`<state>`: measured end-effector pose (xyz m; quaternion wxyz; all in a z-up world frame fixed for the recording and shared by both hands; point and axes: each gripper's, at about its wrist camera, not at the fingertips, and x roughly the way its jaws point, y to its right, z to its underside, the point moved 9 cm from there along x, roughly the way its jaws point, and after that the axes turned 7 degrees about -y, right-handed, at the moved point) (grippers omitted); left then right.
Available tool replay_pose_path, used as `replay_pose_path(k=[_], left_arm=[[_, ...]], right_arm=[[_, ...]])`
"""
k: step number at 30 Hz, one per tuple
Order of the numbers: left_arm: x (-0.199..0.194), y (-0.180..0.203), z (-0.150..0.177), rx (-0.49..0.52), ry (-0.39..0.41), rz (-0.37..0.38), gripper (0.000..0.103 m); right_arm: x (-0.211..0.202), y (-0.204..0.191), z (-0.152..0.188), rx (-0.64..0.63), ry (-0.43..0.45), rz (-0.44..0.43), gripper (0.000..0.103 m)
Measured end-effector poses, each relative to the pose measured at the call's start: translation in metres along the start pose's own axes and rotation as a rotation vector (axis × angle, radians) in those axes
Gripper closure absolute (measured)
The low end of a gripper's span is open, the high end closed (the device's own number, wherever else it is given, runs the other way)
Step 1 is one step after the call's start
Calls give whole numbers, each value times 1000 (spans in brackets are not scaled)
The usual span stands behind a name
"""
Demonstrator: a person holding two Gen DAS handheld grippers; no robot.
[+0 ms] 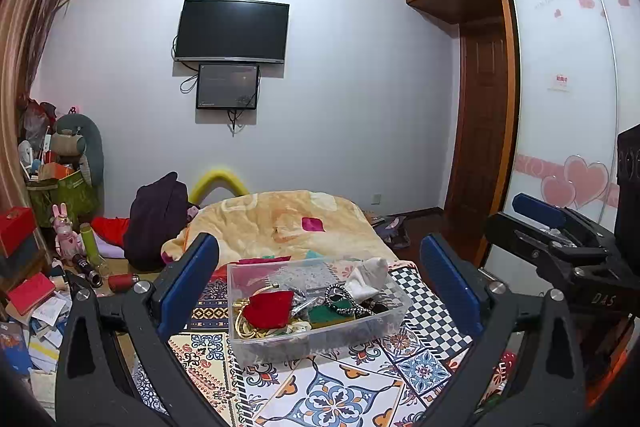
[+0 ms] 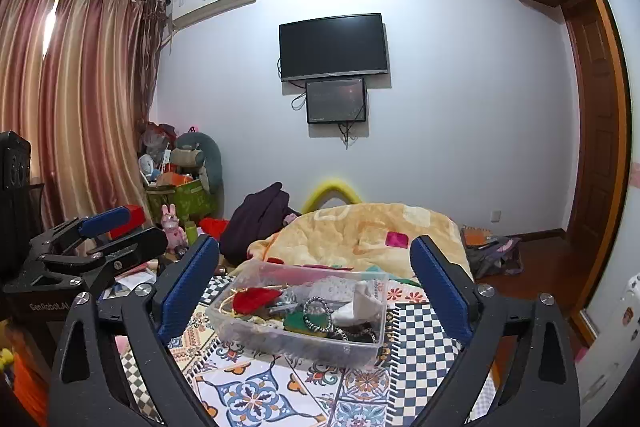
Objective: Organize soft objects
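A clear plastic bin (image 1: 240, 307) (image 2: 224, 323) stands on the patterned bedcover. It holds a red cloth (image 1: 268, 309) (image 2: 252, 298), a white cloth (image 1: 370, 277) (image 2: 358, 301), a green piece (image 1: 324, 315) (image 2: 294, 321), braided cords and other small items. My left gripper (image 1: 320, 287) is open and empty, just in front of the bin. My right gripper (image 2: 316, 287) is open and empty, also in front of the bin. Each gripper shows at the edge of the other's view.
A peach blanket (image 1: 280, 223) (image 2: 360, 235) lies bunched behind the bin, with a dark garment (image 1: 156, 219) beside it. Clutter, boxes and a pink rabbit toy (image 1: 64, 231) crowd the floor at left. A wardrobe (image 1: 568, 87) stands at right.
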<state>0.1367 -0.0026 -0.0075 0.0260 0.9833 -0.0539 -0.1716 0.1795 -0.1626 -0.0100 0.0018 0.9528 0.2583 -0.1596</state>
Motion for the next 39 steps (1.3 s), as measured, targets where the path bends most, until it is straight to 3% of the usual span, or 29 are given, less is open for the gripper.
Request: replay_pose_path(k=[11, 39], left_arm=[[3, 0, 1, -9, -9, 2, 0], [4, 0, 5, -16, -30, 24, 0]], right_arm=[[0, -1, 0, -8, 2, 4, 0], [5, 7, 3, 20, -25, 15, 0]])
